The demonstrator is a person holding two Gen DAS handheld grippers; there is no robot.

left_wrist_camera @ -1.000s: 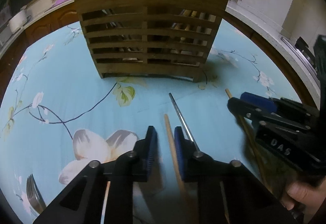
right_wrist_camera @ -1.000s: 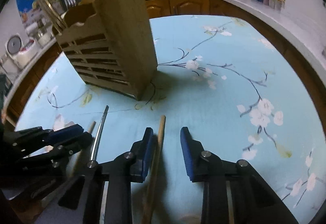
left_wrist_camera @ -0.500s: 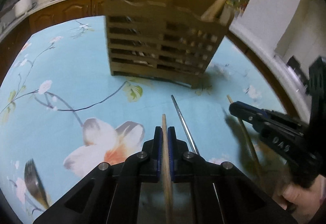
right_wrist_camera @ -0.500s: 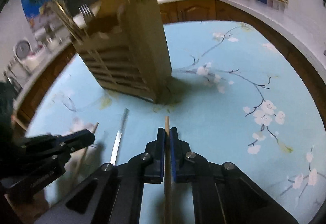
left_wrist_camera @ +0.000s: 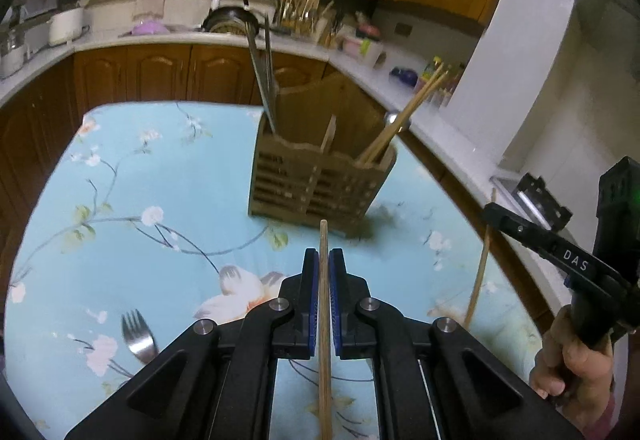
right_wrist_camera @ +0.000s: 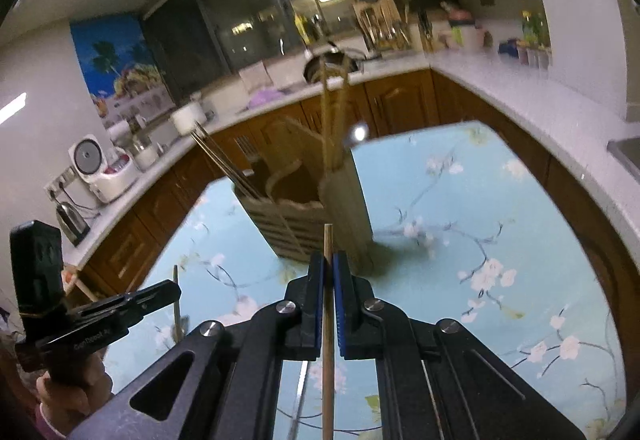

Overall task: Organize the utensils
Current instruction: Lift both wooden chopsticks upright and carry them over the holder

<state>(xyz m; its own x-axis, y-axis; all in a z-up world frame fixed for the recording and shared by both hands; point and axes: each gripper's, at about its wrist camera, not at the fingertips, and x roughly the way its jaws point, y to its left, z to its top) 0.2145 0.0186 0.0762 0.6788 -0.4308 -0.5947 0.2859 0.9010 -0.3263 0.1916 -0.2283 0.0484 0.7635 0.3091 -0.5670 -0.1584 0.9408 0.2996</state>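
Left gripper tilted down, fingers pinching chopstick, right gripper apparently likewise pinching another chopstick

Kitchen at night. Wooden cabinets under a pale counter wrapping from nine o'clock round to three. Dark windows at twelve, reflecting ceiling lights. Beach poster on the wall at ten. Floral blue tabletop below.
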